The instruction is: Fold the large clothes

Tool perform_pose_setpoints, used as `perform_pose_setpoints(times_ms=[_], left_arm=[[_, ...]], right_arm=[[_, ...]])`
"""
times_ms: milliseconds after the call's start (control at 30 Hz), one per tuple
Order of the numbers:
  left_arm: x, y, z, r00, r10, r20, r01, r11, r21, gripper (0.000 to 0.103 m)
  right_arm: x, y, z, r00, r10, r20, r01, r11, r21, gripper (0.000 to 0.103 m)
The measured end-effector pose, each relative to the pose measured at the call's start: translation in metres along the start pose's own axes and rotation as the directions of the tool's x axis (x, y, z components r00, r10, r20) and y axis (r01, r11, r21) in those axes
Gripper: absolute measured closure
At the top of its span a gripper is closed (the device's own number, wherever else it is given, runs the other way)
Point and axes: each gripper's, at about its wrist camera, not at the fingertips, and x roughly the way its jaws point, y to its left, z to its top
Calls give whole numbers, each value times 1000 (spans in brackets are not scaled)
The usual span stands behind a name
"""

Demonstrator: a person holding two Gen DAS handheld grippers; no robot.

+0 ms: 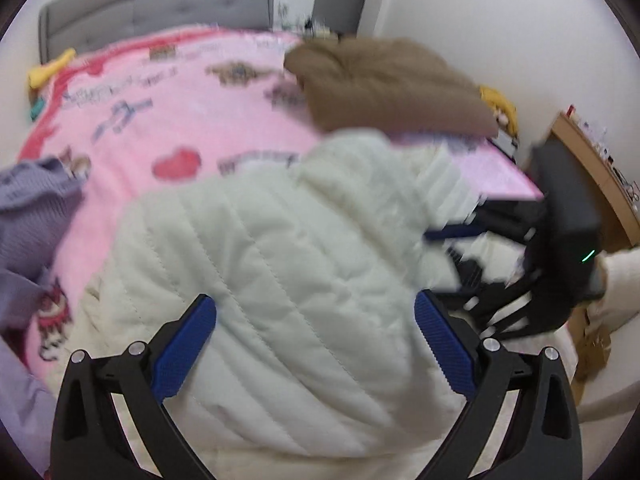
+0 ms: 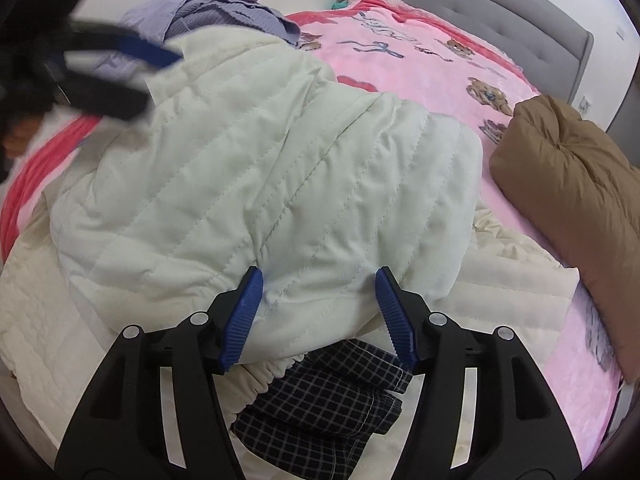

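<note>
A cream quilted jacket [image 1: 280,264] lies bunched on a bed with a pink blanket [image 1: 168,92]. My left gripper [image 1: 316,320] is open, its blue pads [image 1: 188,344] wide apart just over the jacket. In the right wrist view the same jacket [image 2: 260,168] fills the middle. My right gripper [image 2: 318,296] is open over its near edge, with a fold between the jaws. The right gripper shows blurred at the right of the left wrist view [image 1: 480,240]. The left gripper [image 2: 116,60] shows blurred at the upper left of the right wrist view.
A folded brown garment [image 2: 568,176] lies at the right on the blanket [image 2: 420,64]. A lilac knit pile [image 2: 224,4] sits at the far left. A dark checked garment [image 2: 328,392] lies under the jacket's near edge. A grey headboard [image 2: 500,4] stands behind.
</note>
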Motion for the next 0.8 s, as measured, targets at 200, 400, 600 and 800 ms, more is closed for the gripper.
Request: perform_pose_setpoints(times_ms=[200,400,600,800], left_arm=[[36,8,-49,997,72,-29,-68,991,117,5],[42,15,-54,998,58,-12,-57,996,71,5],[1,4,-44,988,126,87,-129,991,34,5],[-19,-12,-54,964,193,181,-203,979,37,5]], right_arm=[[10,8,-8,999,-16,-34,14,997,-76,46],[9,15,-15,998,-63,11,64,994,-92,46],[-43,6,0,986,5,165,-3,1000,-17,32],[-64,20,10,965,54,258,-50,999,-21,27]])
